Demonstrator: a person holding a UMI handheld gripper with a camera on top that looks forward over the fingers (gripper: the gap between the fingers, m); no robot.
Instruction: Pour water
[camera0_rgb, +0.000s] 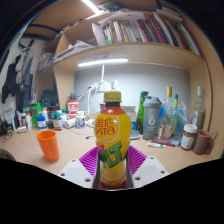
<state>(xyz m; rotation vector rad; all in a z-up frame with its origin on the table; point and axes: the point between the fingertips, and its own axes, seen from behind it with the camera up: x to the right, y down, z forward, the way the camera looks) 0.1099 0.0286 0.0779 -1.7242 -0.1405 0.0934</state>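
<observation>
In the gripper view, one bottle of yellow-orange drink with a yellow cap stands upright between the two fingers of the gripper, its lower half framed by the magenta pads on both sides. The pads sit right against the bottle's sides with no gap to be seen, so the fingers appear clenched on it. The gripper points level and forward over a wooden desk. One orange cup stands on the desk ahead of the fingers and off to the left, well apart from the bottle. Beyond the fingers, a clutter of bottles and jars lines the back of the desk beneath one bookshelf filled with books.
</observation>
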